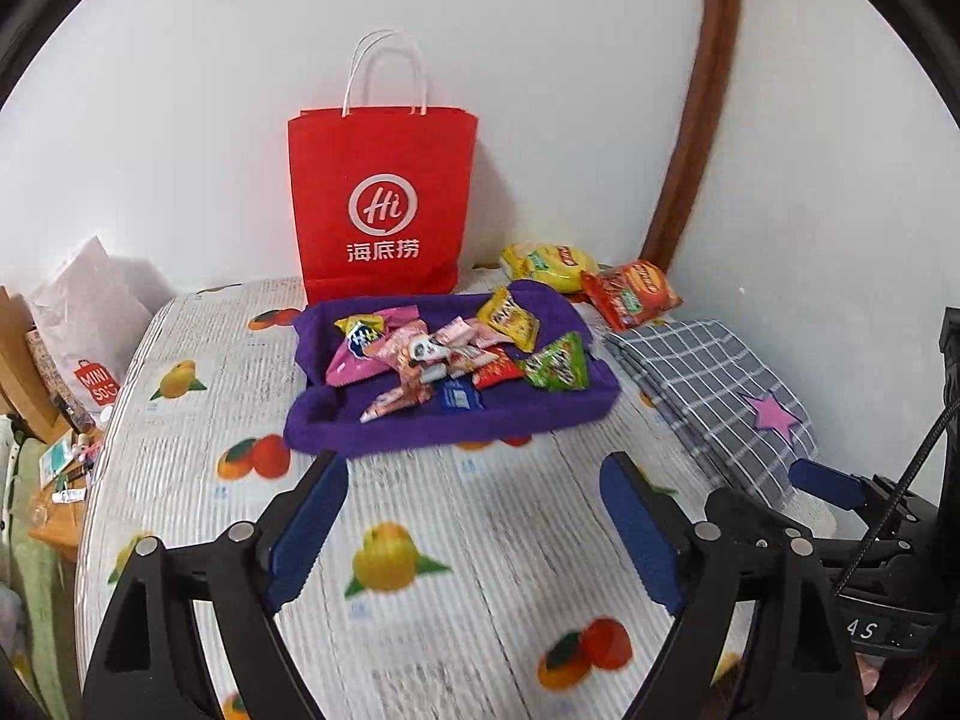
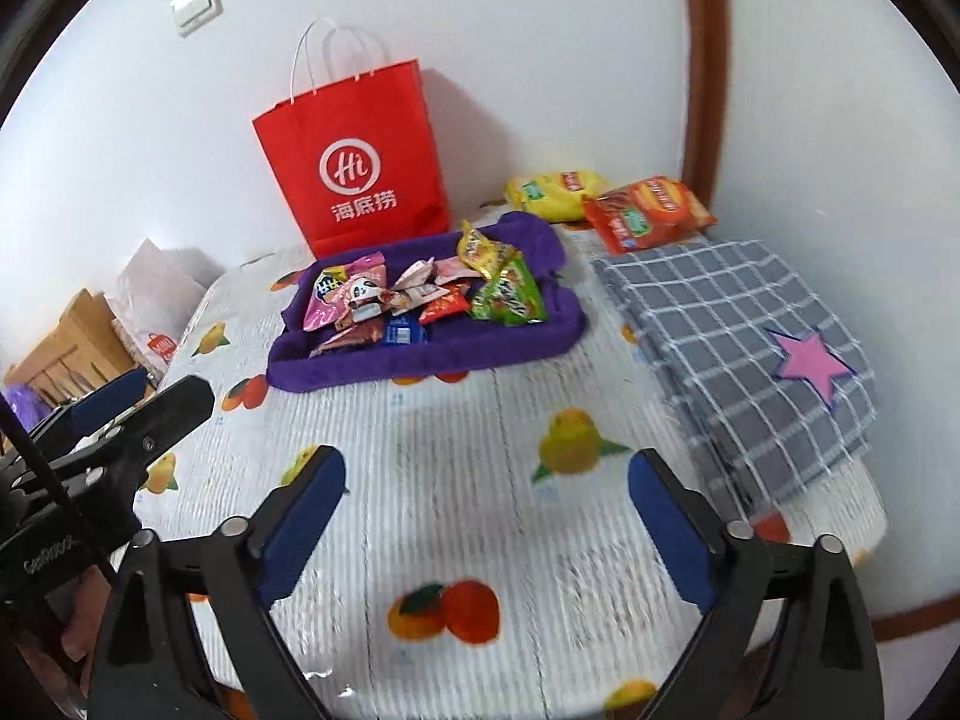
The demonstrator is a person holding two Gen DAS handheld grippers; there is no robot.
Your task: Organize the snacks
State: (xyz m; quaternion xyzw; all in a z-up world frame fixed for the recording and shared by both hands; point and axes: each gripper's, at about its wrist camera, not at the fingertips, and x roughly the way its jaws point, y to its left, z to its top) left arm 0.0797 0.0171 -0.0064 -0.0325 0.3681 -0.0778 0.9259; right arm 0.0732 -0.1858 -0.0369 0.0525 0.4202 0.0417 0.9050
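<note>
While both grippers hang over the fruit-print tablecloth (image 2: 456, 480) with nothing between their fingers, the snacks lie ahead of them. The left gripper (image 1: 474, 516) has its jaws wide apart; so does the right gripper (image 2: 486, 516), which sits just to the left one's right.

Straight ahead of both, past a stretch of bare cloth, sits a purple tray (image 1: 420, 426) heaped with small packets (image 1: 444, 354): pink wrappers, a yellow one, a green triangular one, a red one and a small blue one, lying over each other in no order. Beyond the tray and further right, against the wall, two bigger bags lie on the table outside it: a yellow bag (image 2: 555, 192) and a red bag (image 2: 648, 213), touching or overlapping. A red paper bag (image 1: 381, 198) stands upright behind the tray, and a folded grey checked cloth (image 2: 738, 348) lies to the right gripper's forward right.

This fits two stages: small packets gathered in the tray with the two large bags left to place, or a pile waiting to be sorted elsewhere. The pictures do not settle which, nor where the snacks should end up. Any pick ahead would need a forward reach and a light pinch on a thin, crinkly wrapper edge, since the packets overlap and could drag neighbours along.
</note>
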